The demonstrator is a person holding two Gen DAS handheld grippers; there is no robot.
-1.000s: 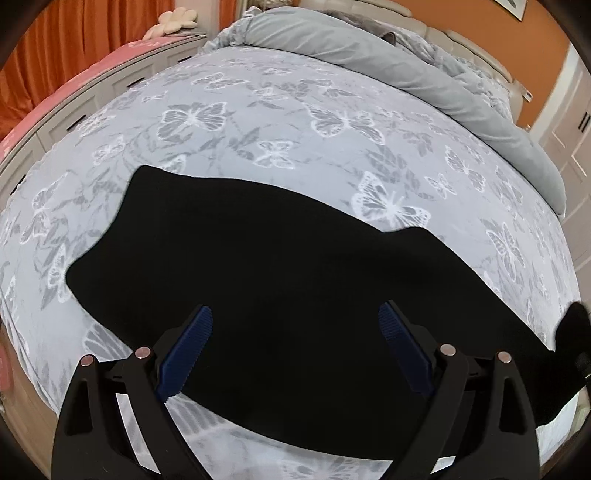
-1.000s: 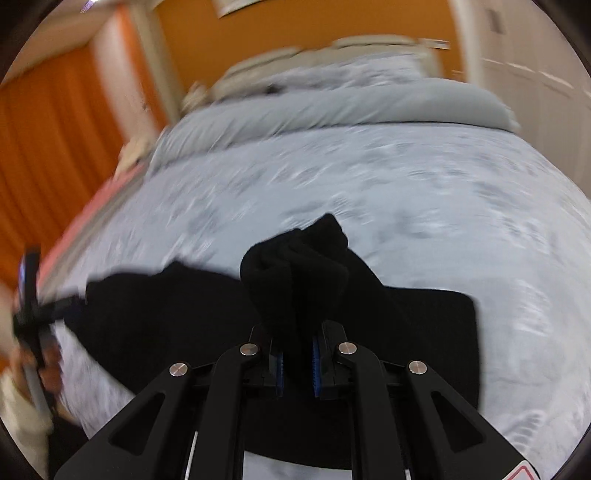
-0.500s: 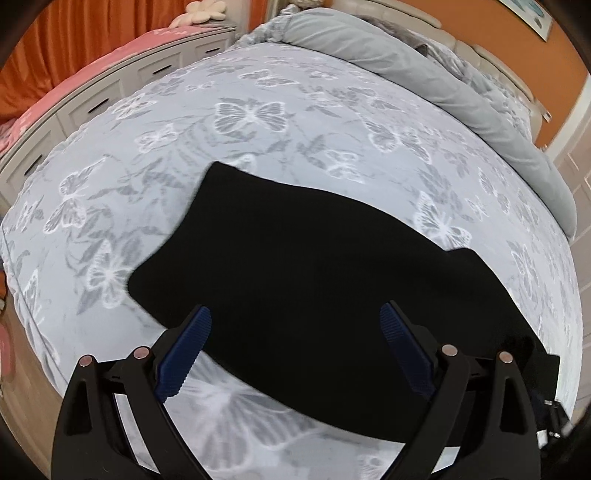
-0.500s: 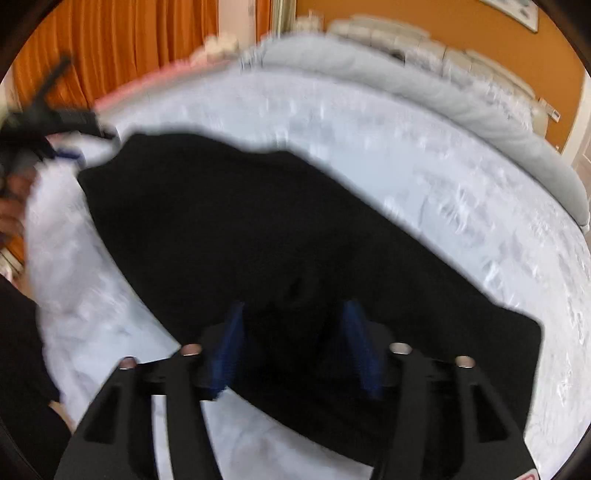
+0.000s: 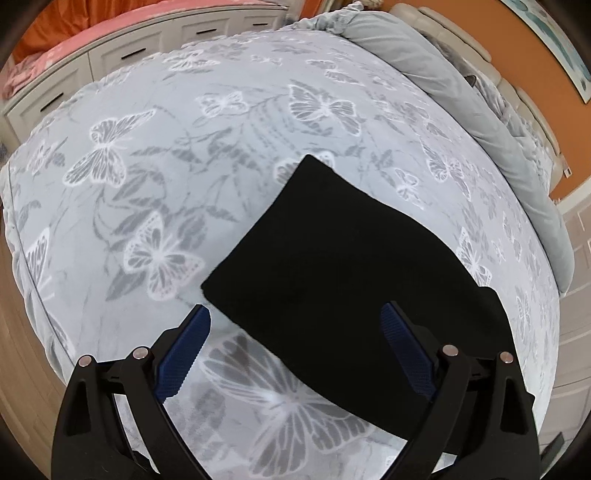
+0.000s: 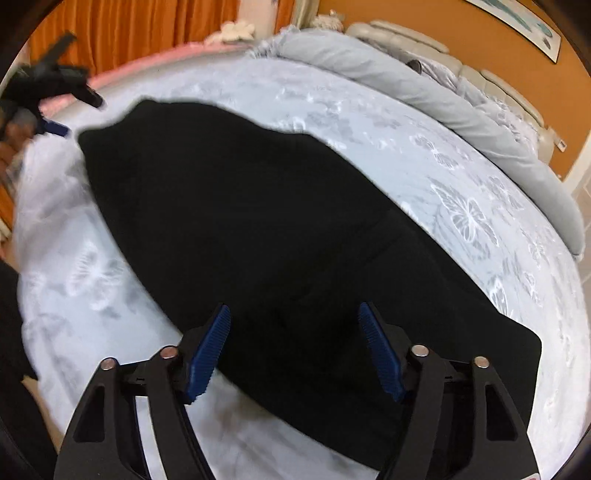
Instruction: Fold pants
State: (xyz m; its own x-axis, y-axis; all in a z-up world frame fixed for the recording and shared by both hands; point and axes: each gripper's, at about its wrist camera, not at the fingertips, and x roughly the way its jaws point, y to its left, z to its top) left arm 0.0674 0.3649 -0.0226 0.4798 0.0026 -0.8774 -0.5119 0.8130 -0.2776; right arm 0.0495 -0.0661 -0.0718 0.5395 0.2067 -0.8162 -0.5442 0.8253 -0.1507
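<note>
The black pants (image 5: 332, 273) lie flat on the butterfly-print bedspread (image 5: 155, 177). My left gripper (image 5: 295, 343) is open and empty, hovering above the pants' near left end. In the right wrist view the pants (image 6: 258, 229) stretch from upper left to lower right as one long dark shape. My right gripper (image 6: 295, 343) is open and empty just above the pants' near edge. The left gripper (image 6: 55, 92) shows at the far left end of the pants in the right wrist view.
A rolled grey duvet (image 5: 480, 110) lies along the head of the bed (image 6: 406, 85). White drawers (image 5: 110, 55) with a pink top stand beyond the bed's left side. Orange curtains (image 6: 129, 29) hang behind. The bed's near edge drops off at lower left (image 5: 33, 295).
My right gripper has opened and let go of the bunched pants end, which now lies flat. My left gripper has shifted left, toward the pants' end.
</note>
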